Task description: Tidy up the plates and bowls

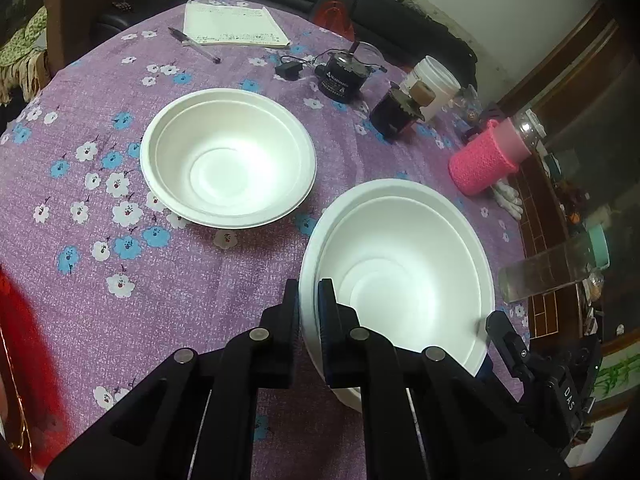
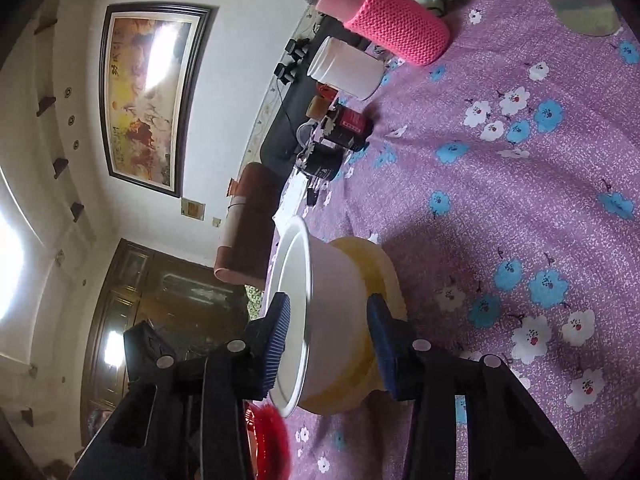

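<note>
Left claw [image 1: 309,312] is clamped tight on the near rim of the stacked white bowls [image 1: 404,264]; right claw [image 2: 328,344] straddles their right edge, pads apart, not pressing. Farther left, a second bowl [image 1: 228,158] sits alone on the floral surface [image 1: 100,240].

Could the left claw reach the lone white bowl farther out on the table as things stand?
Probably not yet: the left claw is shut on the rim of the nearer stacked bowls. The lone bowl sits open on the purple cloth, with nothing between.
</note>
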`<state>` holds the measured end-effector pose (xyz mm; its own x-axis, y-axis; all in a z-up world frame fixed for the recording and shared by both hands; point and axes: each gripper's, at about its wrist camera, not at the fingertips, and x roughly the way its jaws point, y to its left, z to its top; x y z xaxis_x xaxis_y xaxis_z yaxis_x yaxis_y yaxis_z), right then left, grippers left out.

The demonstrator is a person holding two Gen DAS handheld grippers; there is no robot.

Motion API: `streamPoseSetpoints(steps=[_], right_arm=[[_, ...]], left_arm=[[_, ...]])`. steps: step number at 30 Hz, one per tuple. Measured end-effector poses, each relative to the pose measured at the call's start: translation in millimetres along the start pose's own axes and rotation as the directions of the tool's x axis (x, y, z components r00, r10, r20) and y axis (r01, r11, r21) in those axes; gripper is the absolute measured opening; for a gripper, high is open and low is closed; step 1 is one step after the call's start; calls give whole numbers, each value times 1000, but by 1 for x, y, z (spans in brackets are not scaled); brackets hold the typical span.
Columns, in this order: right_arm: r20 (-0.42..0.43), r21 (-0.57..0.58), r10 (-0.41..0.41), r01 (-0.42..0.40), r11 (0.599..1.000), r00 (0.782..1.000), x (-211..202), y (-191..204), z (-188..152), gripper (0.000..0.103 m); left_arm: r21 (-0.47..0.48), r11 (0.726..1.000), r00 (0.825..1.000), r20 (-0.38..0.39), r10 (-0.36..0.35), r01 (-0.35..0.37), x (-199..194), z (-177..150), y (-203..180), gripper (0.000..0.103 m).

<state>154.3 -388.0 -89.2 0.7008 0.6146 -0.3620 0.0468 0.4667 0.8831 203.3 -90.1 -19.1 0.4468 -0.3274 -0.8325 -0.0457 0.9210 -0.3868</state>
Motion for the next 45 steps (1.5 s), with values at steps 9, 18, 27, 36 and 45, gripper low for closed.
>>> streamPoseSetpoints(steps=[9, 18, 27, 36, 45], right_arm=[[-19, -40, -15, 14, 999, 1000, 8, 7, -3, 15], [25, -130, -52, 55, 990, 998, 7, 21, -8, 10], [39, -183, 23, -15, 983, 999, 1, 37, -18, 9], [-59, -110, 17, -23, 994, 998, 24, 27, -32, 5], [-40, -155, -9, 3, 988, 999, 19, 39, -36, 5]], left_arm=[[24, 999, 999, 25, 23, -24, -9, -2, -4, 6], [42, 999, 998, 55, 21, -24, -24, -5, -7, 6], [47, 998, 997, 68, 44, -47, -39, -5, 0, 7], [18, 998, 997, 56, 61, -62, -39, -11, 16, 9], [40, 996, 995, 62, 83, -85, -41, -17, 21, 9]])
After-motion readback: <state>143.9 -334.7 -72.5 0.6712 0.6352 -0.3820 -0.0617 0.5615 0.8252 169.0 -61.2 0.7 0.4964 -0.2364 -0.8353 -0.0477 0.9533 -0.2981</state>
